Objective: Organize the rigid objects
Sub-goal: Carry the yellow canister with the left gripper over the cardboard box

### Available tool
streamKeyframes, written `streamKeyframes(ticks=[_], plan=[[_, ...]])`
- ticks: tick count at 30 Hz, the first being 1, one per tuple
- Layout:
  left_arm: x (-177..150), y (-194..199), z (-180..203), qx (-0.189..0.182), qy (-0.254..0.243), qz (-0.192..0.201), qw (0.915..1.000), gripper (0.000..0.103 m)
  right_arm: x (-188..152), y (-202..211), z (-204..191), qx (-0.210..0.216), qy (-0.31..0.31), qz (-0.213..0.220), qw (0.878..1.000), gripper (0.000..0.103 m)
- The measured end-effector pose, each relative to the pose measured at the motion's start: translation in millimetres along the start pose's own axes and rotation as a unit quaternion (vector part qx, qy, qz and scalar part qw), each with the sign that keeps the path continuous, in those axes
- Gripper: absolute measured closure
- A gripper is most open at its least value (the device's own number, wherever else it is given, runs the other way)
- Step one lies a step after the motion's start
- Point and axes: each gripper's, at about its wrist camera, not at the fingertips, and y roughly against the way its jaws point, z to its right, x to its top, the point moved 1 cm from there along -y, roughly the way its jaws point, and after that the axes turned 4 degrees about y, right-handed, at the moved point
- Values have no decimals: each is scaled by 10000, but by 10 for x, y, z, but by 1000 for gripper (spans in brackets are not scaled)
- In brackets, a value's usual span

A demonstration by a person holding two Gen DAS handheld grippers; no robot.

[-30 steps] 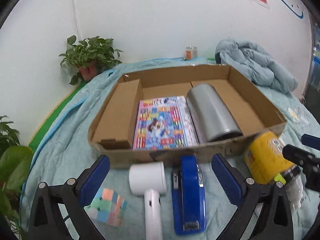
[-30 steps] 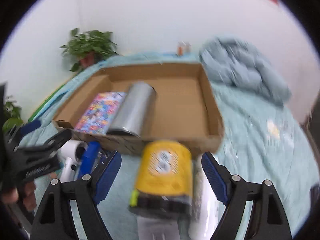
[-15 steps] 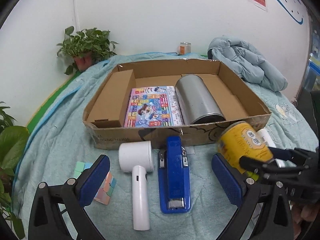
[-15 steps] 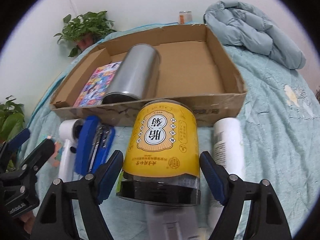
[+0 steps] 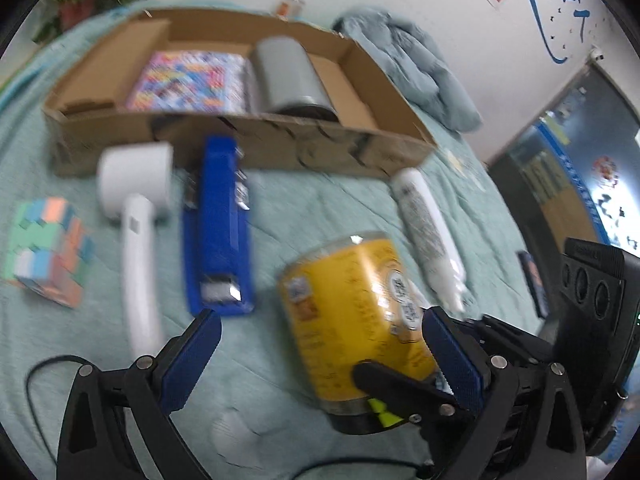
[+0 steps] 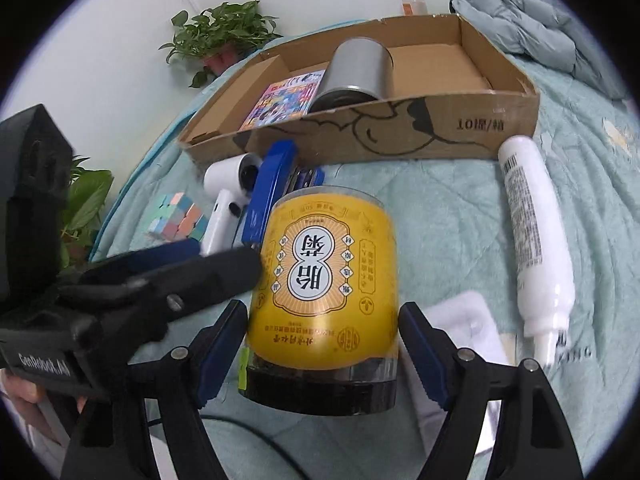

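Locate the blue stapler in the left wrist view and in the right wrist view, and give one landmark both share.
Left wrist view: the blue stapler lies left of centre on the blanket, between the white handheld device and the yellow jar.
Right wrist view: the blue stapler sits left of centre, partly hidden behind the yellow jar.
Shared landmark: the cardboard box lies just beyond the stapler.

The yellow can now sits nearer the bedspread; the left gripper has swung beside it.
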Motion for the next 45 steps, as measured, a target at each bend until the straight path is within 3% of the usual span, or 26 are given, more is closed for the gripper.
streamKeyframes(ticks=[4, 6, 13, 25, 45], plan=[[-159, -184, 94, -414, 134, -454, 9980, 16, -87, 24, -51, 179, 70, -197, 9996, 23], [-198, -238, 98, -441, 168, -504, 9976, 17, -128, 24, -78, 175, 40, -239, 9996, 22], [-266, -239, 187, -391, 124, -302, 9987, 18, -170, -46, -204, -184, 148, -218, 9995, 19], [-281, -135, 161, -505, -124, -150, 9985, 20, -202, -18, -238, -381, 99, -64, 9992, 19], [193, 469, 461, -357, -590, 691, 9952, 23, 238, 357, -395, -298, 431, 810, 9953, 19]])
